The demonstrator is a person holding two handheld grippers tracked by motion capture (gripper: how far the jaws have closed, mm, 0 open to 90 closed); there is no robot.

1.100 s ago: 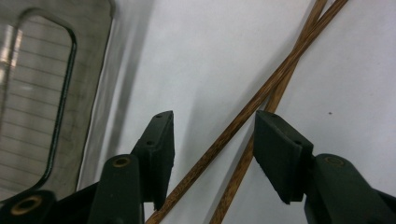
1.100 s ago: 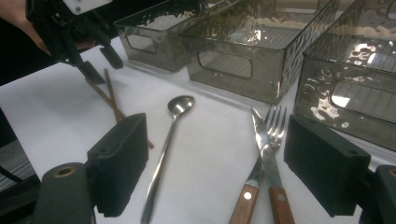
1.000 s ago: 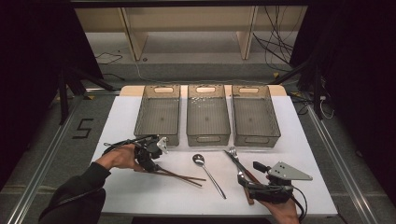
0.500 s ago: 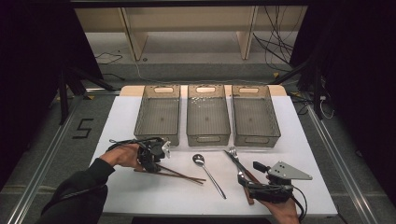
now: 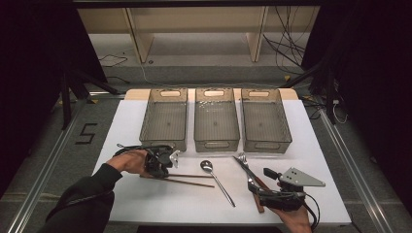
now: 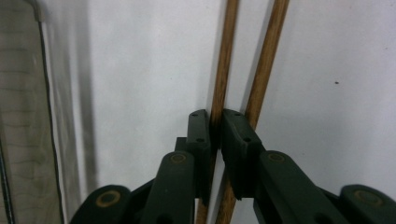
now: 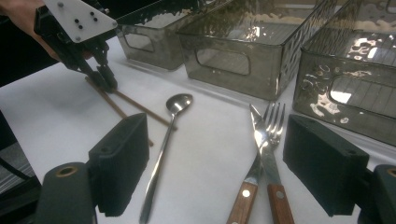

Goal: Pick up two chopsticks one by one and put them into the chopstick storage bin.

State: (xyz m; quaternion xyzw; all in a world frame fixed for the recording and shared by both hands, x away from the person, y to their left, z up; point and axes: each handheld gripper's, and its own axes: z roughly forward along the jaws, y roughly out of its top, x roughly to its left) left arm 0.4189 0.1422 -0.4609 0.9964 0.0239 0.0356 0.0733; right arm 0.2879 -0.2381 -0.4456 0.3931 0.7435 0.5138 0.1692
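Two brown wooden chopsticks (image 5: 187,179) lie on the white table (image 5: 126,145). In the left gripper view my left gripper (image 6: 216,119) is shut on one chopstick (image 6: 223,70); its jaws have just been closing. The second chopstick (image 6: 268,60) runs beside and under the right-hand jaw. In the high view that left gripper (image 5: 158,174) sits at the sticks' left end. My right gripper (image 7: 219,165) stands open near the front edge, its pads either side of the wooden handles of a fork (image 7: 273,126) and a knife (image 7: 254,119). A metal spoon (image 7: 173,109) lies between the two grippers.
Three grey see-through bins (image 5: 164,119) (image 5: 216,119) (image 5: 265,119) stand in a row behind the cutlery. The spoon (image 5: 216,175) lies right of the chopsticks. The fork and knife (image 5: 247,170) lie crossed, just left of the right gripper (image 5: 253,188).
My left hand has edged slightly down and right onto the chopsticks' left end. The right gripper, spoon, fork and knife have not moved.
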